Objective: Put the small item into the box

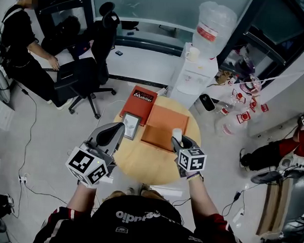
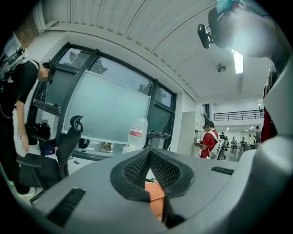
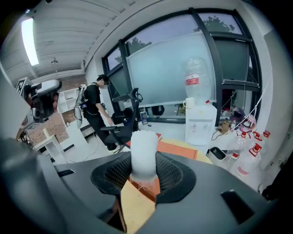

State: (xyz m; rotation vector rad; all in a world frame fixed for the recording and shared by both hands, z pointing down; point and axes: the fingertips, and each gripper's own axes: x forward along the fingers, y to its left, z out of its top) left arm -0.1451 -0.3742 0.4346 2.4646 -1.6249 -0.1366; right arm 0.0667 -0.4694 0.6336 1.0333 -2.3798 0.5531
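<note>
Two grippers held above round table. White cylindrical small item clamped upright between jaws of right gripper and held over near right part of open orange box, apparently for lowering inside. Left gripper held aside, jaws together, nothing between them, probably to leave box unobstructed.

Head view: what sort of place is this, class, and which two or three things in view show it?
Probably an office or shared workspace: a wheeled office chair, a water dispenser with a large bottle on top, and tall glass window panels behind them.
</note>
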